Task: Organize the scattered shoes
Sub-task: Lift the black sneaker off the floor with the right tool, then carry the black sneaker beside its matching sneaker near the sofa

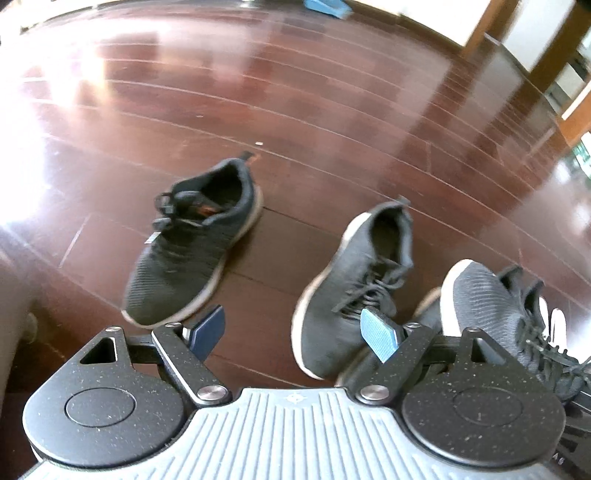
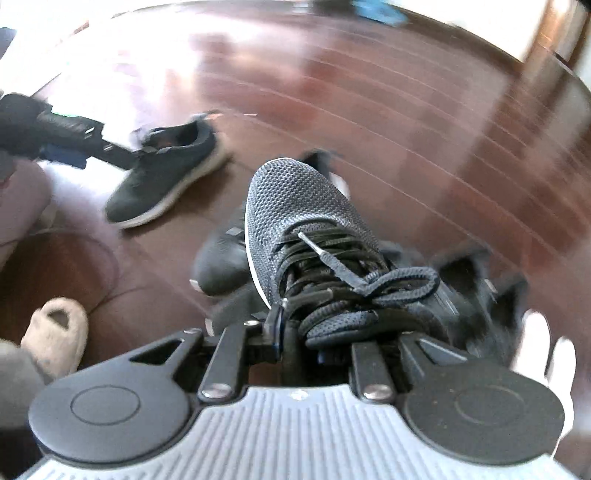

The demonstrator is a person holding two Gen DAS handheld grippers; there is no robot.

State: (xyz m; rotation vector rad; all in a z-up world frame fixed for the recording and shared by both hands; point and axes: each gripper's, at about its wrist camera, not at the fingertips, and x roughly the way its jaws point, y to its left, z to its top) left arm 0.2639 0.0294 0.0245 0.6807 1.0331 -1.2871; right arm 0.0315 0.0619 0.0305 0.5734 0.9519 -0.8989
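A grey knit sneaker (image 2: 314, 236) is pinched at its tongue and collar by the right gripper (image 2: 299, 343) and appears to be carried above the wooden floor (image 2: 406, 110); a carrying step is judged to be in hand, with placement beside a mate called for next. The left gripper (image 1: 295, 328) is spread wide and holds nothing. Three sneakers can be counted clearly, including a black sneaker (image 1: 192, 240) and a grey high-top (image 1: 354, 288); one slipper (image 2: 55, 336) is also seen.

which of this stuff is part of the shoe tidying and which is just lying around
Part of the job:
- dark sneaker lying alone on the floor
- grey high-top
- knit sneaker gripped by the right gripper
- left gripper, open

Just lying about:
- blue object at the far edge
- fuzzy slipper
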